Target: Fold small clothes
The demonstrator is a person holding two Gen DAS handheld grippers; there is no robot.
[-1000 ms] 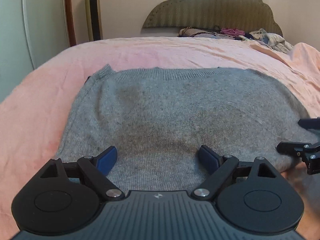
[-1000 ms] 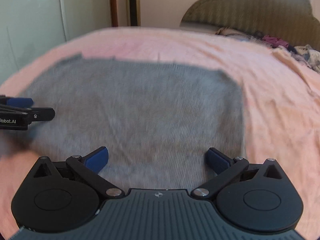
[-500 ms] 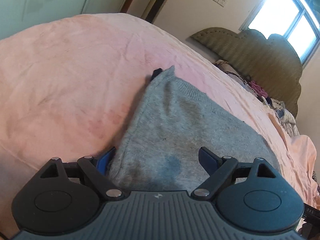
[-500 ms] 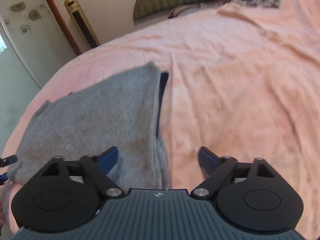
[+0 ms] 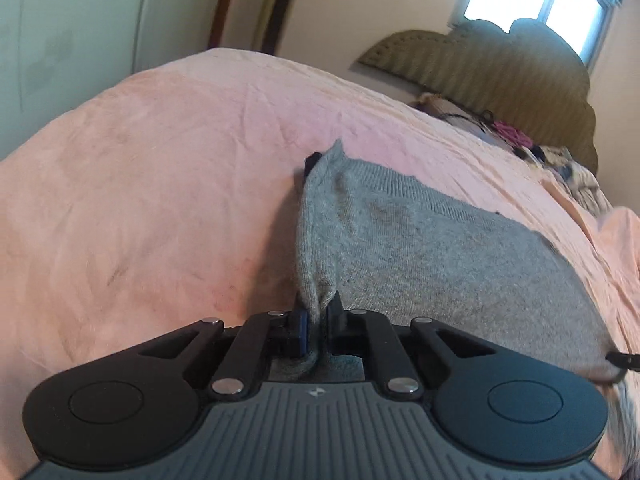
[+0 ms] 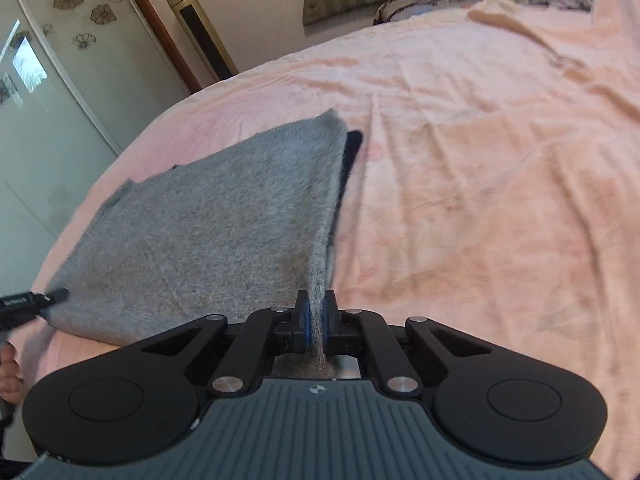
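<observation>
Hidden or unclear: the near corners of the grey sweater (image 5: 420,256) vanish behind your gripper bodies in both views; a dark strip (image 6: 349,152) shows at its far right edge in the right wrist view, what it is cannot be told; the pile of clothes (image 5: 560,160) at the right of the left wrist frame is too blurred to sort.

Your left gripper (image 5: 316,322): jaws narrow, pinching the sweater's left edge at lower centre.

Your right gripper (image 6: 315,322): jaws narrow, pinching the right edge at lower centre.

Sweater: lies spread on the pink bedspread (image 6: 480,160), mid-frame.

Surroundings: padded headboard (image 5: 500,64) upper right, bright window (image 5: 536,4) above it; tall gold tower unit (image 6: 200,28) and flower-patterned door (image 6: 52,80) upper left
</observation>
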